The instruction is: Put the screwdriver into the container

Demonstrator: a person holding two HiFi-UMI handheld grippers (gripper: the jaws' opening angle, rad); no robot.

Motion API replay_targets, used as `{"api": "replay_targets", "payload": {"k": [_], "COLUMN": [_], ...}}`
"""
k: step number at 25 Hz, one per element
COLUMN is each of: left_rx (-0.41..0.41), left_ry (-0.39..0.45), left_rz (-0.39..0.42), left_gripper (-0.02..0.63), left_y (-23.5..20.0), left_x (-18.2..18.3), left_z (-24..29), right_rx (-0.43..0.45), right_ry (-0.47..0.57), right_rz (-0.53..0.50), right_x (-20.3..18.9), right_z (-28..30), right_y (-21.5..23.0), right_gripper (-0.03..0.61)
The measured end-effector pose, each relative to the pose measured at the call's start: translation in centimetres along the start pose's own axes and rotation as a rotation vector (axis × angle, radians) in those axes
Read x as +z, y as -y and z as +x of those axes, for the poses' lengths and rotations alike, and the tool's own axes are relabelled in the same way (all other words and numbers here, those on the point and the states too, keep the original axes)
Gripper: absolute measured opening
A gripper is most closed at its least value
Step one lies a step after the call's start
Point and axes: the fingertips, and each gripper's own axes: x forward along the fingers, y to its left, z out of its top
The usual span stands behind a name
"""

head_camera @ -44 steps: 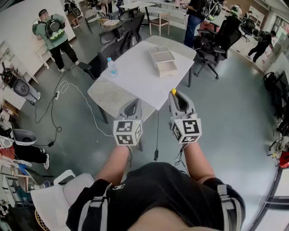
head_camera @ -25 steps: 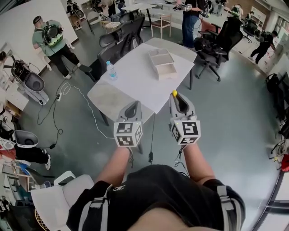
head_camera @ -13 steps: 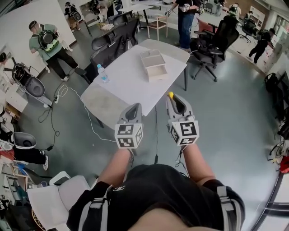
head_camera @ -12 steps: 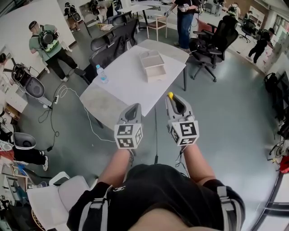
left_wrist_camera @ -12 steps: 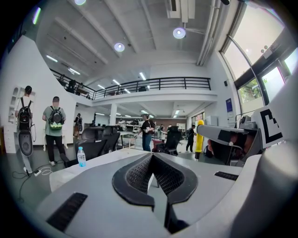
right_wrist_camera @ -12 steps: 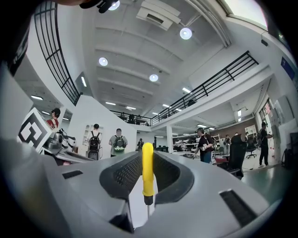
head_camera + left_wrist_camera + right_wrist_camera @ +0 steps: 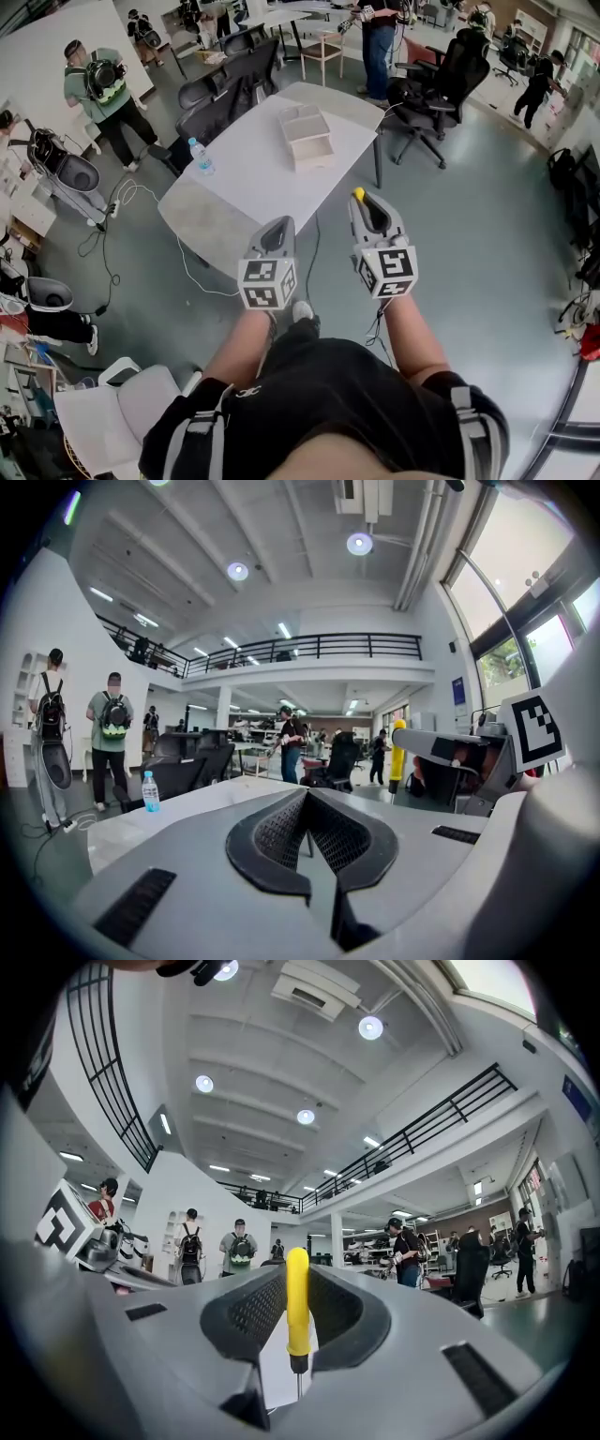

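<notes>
Standing on the grey floor (image 7: 469, 244), a white table (image 7: 262, 173) fills the middle of the head view, with black office chairs (image 7: 427, 103) at its far right side. A pale box-shaped container (image 7: 307, 138) sits on the far half of the tabletop, and a clear water bottle (image 7: 198, 157) stands upright near the table's left edge, well apart from the container.

Both grippers are held out in front of the person's body, side by side, short of the table's near edge and over the floor. The left gripper (image 7: 277, 223) carries nothing: in the left gripper view its jaws are pressed together at the tips (image 7: 307, 794), and the bottle shows beyond them to the left on the table.

The right gripper (image 7: 367, 197) pinches the screwdriver (image 7: 297, 1302) between its jaws. The yellow handle stands upright in the grip, its rounded end poking out past the jaw tips, with the dark collar and thin metal shaft below. In the head view only that yellow end (image 7: 358, 194) shows, well short of the container.
</notes>
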Motion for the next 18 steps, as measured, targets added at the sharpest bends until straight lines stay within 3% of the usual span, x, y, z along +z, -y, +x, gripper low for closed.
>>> {"api": "replay_targets", "payload": {"k": [8,18], "left_rx": [-0.013,-0.012], "left_ry": [-0.010,0.024], "left_rz": [0.008,-0.013], "left_gripper": [0.012,0.012], "left_y": [-1.1,-5.3], "left_x": [-0.5,0.4], "left_z": [2.8,12.0], "right_rx": [0.022,0.031], "right_ry": [-0.007,-0.010], "right_rz": [0.026,0.000], "right_x": [-1.7,-3.6], "right_z": [2.7,11.3], "right_y": [0.1,3.8], "right_gripper": [0.069,0.069]}}
